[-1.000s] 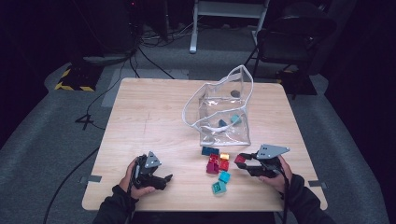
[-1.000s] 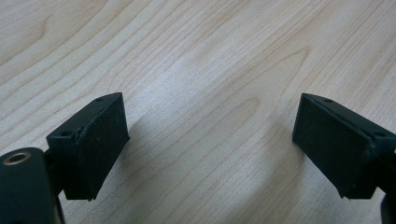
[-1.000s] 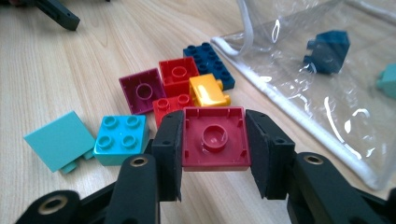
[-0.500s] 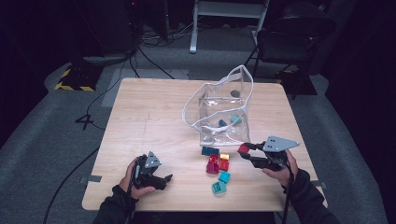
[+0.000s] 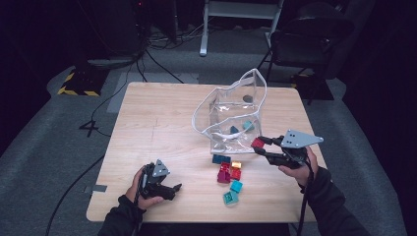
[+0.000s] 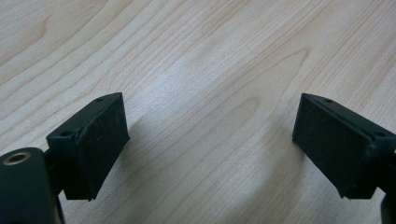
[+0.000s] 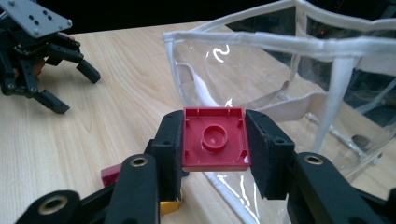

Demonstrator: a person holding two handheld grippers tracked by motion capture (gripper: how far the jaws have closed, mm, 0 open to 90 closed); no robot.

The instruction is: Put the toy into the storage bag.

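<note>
So the clear plastic bag [image 5: 231, 115] sits open mid-table, and the right gripper [image 5: 260, 146] is clamping a red block [image 7: 214, 138] just beside its rim, mid-carry. Next it needs lifting over the opening. Left gripper [image 5: 169, 189] rests spread, empty.

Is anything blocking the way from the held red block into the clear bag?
Only the bag's own near wall. The right gripper holds the red block just outside the clear bag, below its white rim, so the block probably must rise over it.
</note>
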